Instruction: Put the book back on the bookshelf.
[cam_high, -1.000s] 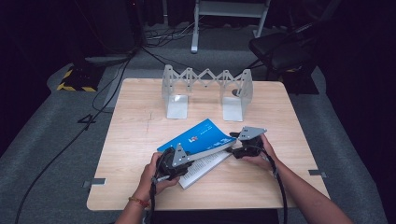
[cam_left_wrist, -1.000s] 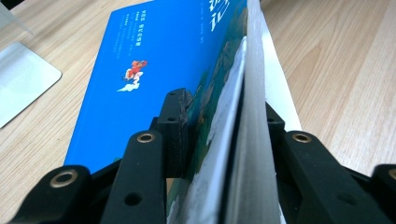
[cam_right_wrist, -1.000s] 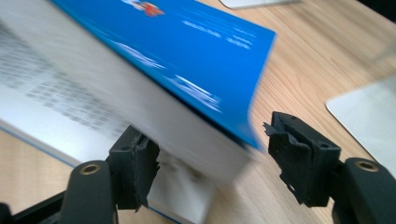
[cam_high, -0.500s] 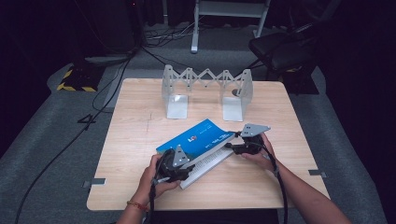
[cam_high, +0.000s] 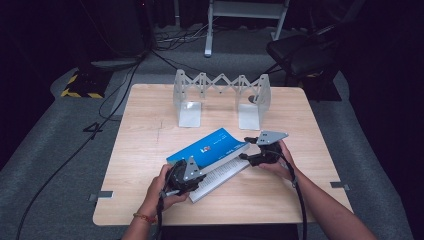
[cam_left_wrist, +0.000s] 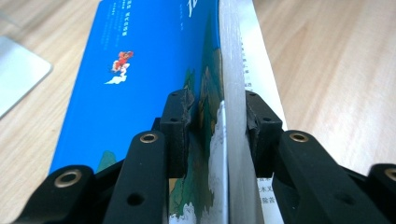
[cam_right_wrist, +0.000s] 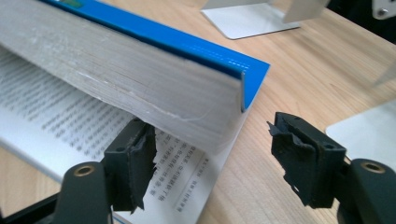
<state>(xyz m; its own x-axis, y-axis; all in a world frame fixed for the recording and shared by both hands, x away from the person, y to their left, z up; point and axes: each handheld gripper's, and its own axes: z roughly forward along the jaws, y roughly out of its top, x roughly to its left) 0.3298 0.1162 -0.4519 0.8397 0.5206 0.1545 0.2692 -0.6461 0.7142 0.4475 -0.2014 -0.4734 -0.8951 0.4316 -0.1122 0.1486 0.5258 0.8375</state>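
Now both grippers at the blue book (cam_high: 210, 149)
Left gripper (cam_left_wrist: 217, 135) clenches its cover and page block; right gripper (cam_right_wrist: 212, 163), at 3 o'clock, gapes released beneath the lifted corner

The table (cam_high: 150, 145) is pale wood with a fine grain, matt. On it the book (cam_high: 210, 149) has a glossy blue cover that catches light in the left gripper view; its page block is dull grey-white paper, slightly ragged at the edge, and the open page (cam_right_wrist: 70, 126) is matt printed paper. The folding rack (cam_high: 220, 95) at upper centre looks like brushed metal — pale, softly reflective. The gripper pads (cam_right_wrist: 299, 149) are matt black plastic, rough and chipped.
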